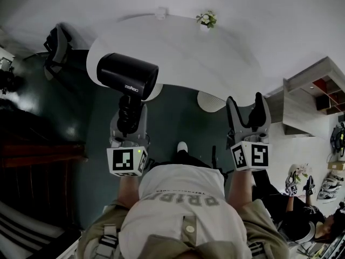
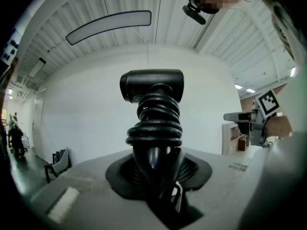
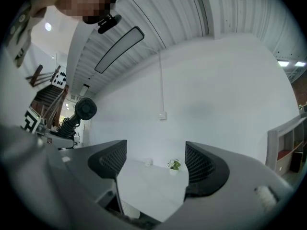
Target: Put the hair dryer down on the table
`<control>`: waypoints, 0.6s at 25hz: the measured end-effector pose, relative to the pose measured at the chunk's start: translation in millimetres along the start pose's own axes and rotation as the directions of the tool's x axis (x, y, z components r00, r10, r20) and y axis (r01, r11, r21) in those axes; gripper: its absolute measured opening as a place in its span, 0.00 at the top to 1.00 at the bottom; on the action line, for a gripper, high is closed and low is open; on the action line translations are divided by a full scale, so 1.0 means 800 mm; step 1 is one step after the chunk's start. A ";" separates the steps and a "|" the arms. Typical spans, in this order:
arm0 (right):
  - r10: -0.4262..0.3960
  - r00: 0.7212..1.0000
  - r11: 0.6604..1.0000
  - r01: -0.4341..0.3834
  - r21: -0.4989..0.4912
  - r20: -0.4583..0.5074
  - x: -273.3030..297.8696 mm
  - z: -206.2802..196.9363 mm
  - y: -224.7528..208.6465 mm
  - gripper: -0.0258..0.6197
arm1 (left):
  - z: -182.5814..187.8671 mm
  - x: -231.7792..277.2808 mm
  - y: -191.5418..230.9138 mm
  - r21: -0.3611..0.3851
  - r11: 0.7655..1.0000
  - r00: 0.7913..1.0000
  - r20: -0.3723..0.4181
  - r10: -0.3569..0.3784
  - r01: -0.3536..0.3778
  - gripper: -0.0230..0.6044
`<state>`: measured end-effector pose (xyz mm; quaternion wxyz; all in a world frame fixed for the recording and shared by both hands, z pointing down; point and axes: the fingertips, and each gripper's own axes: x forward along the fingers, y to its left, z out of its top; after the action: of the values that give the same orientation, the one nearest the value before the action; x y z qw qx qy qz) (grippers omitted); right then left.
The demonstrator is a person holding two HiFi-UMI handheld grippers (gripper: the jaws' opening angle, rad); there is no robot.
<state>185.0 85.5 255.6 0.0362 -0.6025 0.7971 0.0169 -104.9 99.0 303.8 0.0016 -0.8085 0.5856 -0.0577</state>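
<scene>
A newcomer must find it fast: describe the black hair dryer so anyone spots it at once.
Start at the large white rounded table in the middle of the head view. Over its near left edge, the left gripper holds the black hair dryer by its handle. Unlike the empty right gripper beside it, it has a glossy black barrel and a black cord coiled round its handle.

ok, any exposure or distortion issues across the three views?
Head view: heavy fisheye bends the white table; the floor at left is underexposed; the hair dryer is sharp with a soft sheen. Left gripper view: black vignette corners, the hair dryer a near-silhouette against the bright wall. Right gripper view: same vignette, curved ceiling lines, the open right tongs slightly soft.
</scene>
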 end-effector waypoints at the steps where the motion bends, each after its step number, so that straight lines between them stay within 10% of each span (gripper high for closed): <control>1: 0.002 1.000 1.000 -0.002 0.000 -0.004 0.006 -0.002 -0.005 0.39 | -0.001 0.008 -0.001 -0.003 1.000 1.000 -0.003 -0.003 0.003 0.73; 15: -0.005 0.999 1.000 0.006 0.031 -0.039 0.069 -0.027 -0.039 0.39 | -0.008 0.075 0.011 0.025 1.000 0.999 -0.052 0.003 -0.002 0.73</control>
<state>199.5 22.7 273.5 0.0300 -0.6041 0.7963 -0.0071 -95.5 39.5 314.7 -0.0034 -0.8059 0.5858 -0.0858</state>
